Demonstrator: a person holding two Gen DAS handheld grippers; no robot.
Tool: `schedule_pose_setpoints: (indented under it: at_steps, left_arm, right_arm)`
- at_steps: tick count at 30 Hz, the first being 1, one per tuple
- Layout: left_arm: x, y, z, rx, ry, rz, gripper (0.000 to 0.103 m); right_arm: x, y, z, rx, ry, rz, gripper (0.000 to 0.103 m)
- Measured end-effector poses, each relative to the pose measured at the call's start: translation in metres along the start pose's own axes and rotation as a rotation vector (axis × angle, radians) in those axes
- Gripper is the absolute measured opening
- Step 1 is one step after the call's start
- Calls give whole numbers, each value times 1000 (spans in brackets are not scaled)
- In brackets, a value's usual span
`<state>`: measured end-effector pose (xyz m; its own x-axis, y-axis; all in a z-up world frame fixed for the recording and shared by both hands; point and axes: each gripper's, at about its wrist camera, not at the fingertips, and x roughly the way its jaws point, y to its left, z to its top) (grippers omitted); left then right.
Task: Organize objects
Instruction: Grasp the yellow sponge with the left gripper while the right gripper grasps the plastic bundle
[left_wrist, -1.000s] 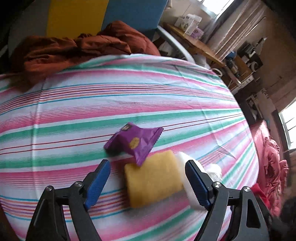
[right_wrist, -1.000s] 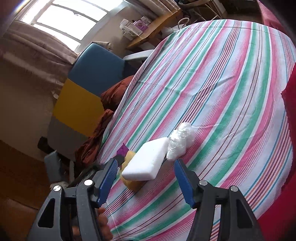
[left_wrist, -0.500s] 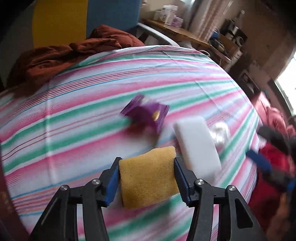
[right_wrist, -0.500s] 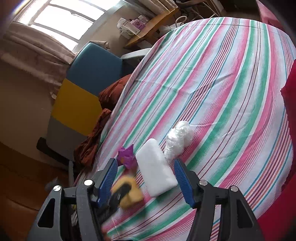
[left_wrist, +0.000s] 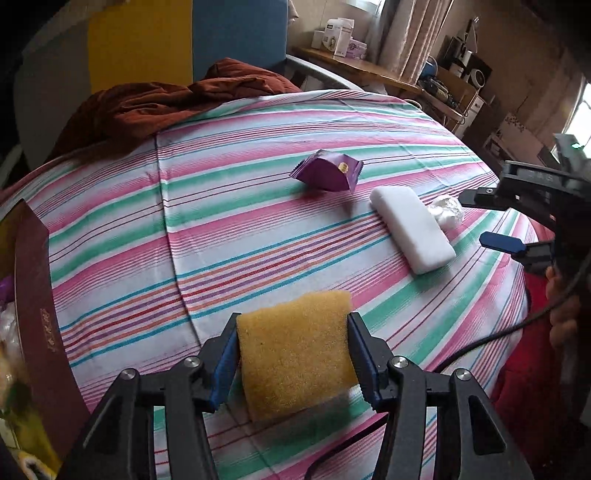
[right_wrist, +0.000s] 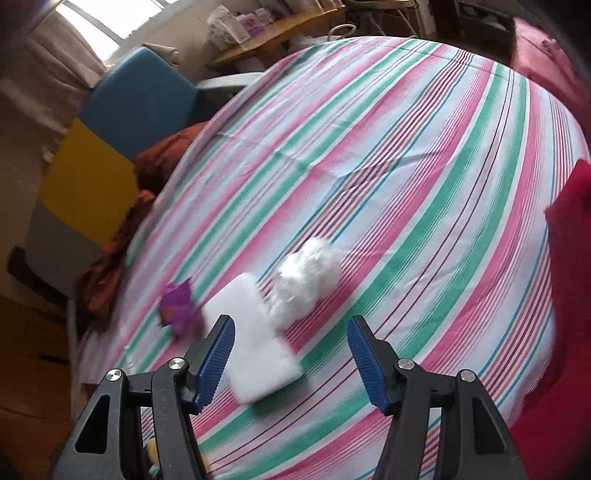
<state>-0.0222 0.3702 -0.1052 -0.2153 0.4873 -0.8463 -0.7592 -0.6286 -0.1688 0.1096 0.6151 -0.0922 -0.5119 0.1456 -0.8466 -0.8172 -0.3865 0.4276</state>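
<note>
Left gripper (left_wrist: 293, 354) clamps yellow sponge (left_wrist: 295, 350) between both blue pads, sponge lifted off striped sheet (left_wrist: 221, 229). Dark red box (left_wrist: 33, 295) sits to its left at frame edge. Ahead and slightly right of it: purple packet (left_wrist: 327, 175), then white block (left_wrist: 412, 229) further right, crumpled clear plastic wad (left_wrist: 447, 214) touching block's far right side. Right gripper (right_wrist: 290, 352) has jaws wide apart, nothing between them, hovering over sheet; white block (right_wrist: 255, 339) lies just ahead, partly behind its left pad, plastic wad (right_wrist: 306, 284) ahead center, purple packet (right_wrist: 177, 306) ahead left. Rust-brown cloth (left_wrist: 166, 99) bunched at far edge.
</note>
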Motion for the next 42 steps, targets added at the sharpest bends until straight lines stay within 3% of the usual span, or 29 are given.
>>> schedule_pose_setpoints:
  at_steps: [15, 17, 21, 27, 33, 42]
  left_arm:
    - [10, 3, -3, -48, -4, -37, 60]
    - [11, 2, -3, -39, -9, -33, 60]
    - [9, 3, -6, -32, -22, -38, 58]
    - [-2, 14, -7, -98, -25, -63, 52]
    - [-36, 20, -10, -105, -103, -22, 52]
    - [-109, 29, -14, -97, -279, 67, 53]
  right_arm:
    - [36, 0, 24, -2, 29, -100, 58]
    - [38, 4, 25, -37, 21, -112, 45]
    - [37, 9, 24, -82, 18, -123, 41]
    - [14, 13, 27, -133, -87, -130, 40]
    - [-11, 29, 21, -203, -166, -61, 40]
    - [-22, 43, 18, -234, -202, 46, 40]
